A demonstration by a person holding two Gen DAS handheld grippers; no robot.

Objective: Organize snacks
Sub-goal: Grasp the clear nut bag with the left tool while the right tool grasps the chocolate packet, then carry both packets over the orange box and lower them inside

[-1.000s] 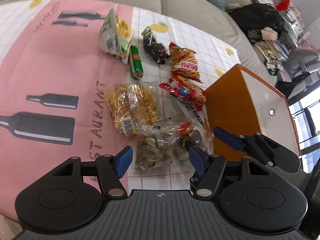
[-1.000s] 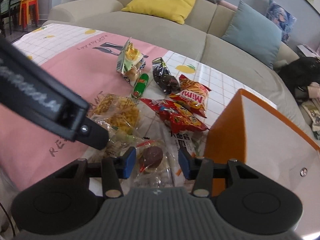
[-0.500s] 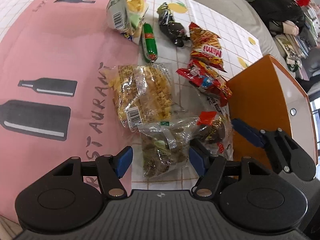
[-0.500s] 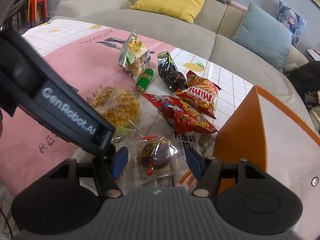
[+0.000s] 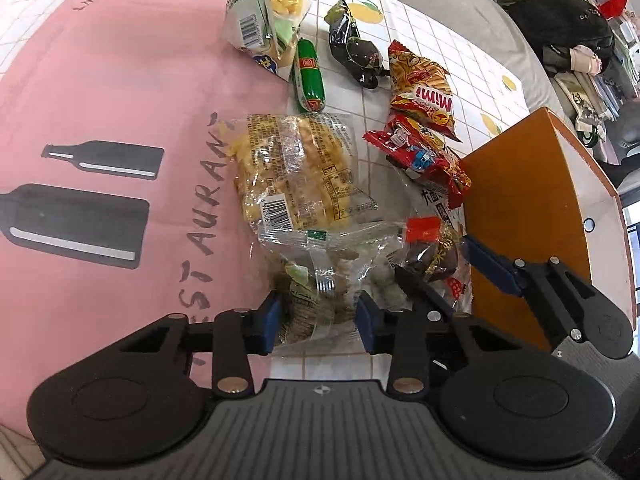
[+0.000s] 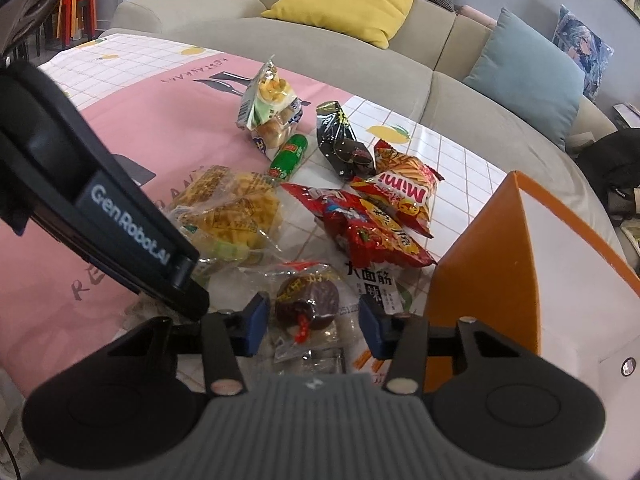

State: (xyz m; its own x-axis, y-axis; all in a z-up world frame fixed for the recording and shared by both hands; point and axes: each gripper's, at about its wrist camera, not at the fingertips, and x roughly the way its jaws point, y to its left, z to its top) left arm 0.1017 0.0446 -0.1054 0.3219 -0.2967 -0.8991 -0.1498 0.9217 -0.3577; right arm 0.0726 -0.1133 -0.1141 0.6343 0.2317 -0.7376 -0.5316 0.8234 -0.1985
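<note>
Several snack packets lie on a pink and white tablecloth. My left gripper (image 5: pixel 318 322) is open, its blue pads on either side of a clear bag of green-wrapped sweets (image 5: pixel 324 276). My right gripper (image 6: pixel 310 326) is open around a clear packet holding a dark brown round snack (image 6: pixel 308 304); it also shows in the left wrist view (image 5: pixel 430 260). An orange box with a white inside (image 6: pixel 520 280) stands to the right. The right gripper (image 5: pixel 452 276) shows in the left wrist view beside the box (image 5: pixel 528 200).
Beyond lie a clear bag of yellow crisps (image 5: pixel 296 172), red packets (image 5: pixel 424 156), a Mimi packet (image 5: pixel 424 92), a green sausage (image 5: pixel 308 76), a black packet (image 5: pixel 356 56) and a puffed-snack bag (image 5: pixel 264 20). A beige sofa with cushions (image 6: pixel 340 0) lies behind.
Both grippers have moved down and forward onto the near packets. The left jaws have narrowed around the sweets bag; the right jaws now straddle the brown snack packet.
</note>
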